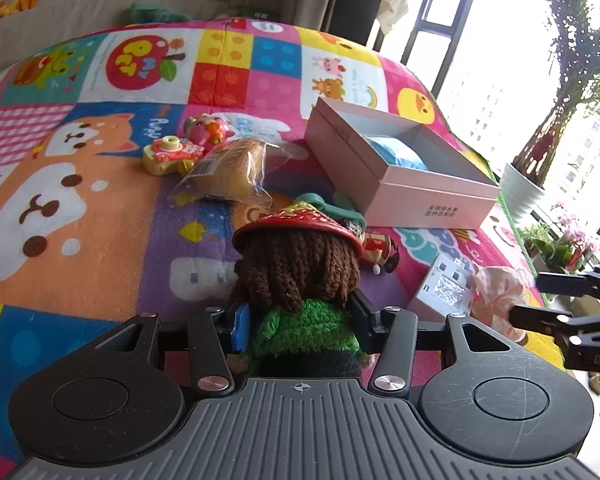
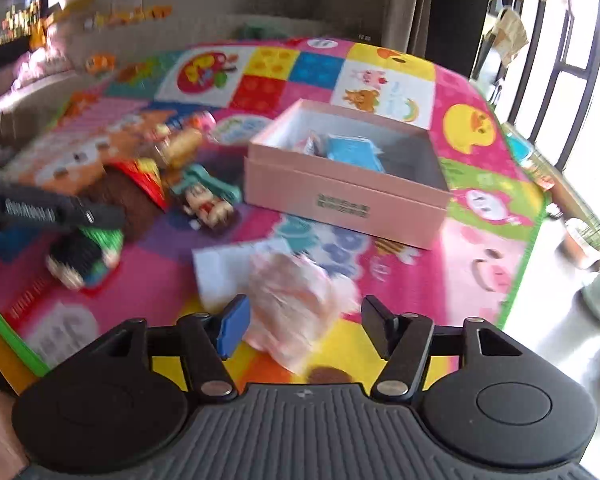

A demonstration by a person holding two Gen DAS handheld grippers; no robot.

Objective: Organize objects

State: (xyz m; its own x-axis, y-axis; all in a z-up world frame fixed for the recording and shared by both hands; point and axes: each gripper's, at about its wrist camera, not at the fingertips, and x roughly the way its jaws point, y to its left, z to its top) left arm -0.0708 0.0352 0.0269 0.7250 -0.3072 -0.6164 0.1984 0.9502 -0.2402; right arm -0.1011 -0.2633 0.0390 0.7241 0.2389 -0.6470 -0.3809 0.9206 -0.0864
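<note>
While a crocheted doll [image 1: 300, 280] is clamped by the left gripper [image 1: 300, 322] above the play mat [image 1: 100, 240], the right gripper [image 2: 304, 326] is spread open around a crumpled pink wrapper [image 2: 292, 300]. Between them and the open pink box [image 2: 348, 188], a wooden toy [image 1: 378, 246], a white card [image 1: 444, 288] and a bagged bun [image 1: 232, 172] are strewn.

The crocheted doll [image 1: 300, 280] with the red hat hides its face; the right wrist view is smeared, and the crumpled pink bag [image 2: 296, 300] stays unclear.

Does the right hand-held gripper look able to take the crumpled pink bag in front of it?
Probably yes. The right hand-held gripper stands open with the crumpled pink bag lying between its fingers on the mat, nothing covering it; the white card lies just beyond.
</note>
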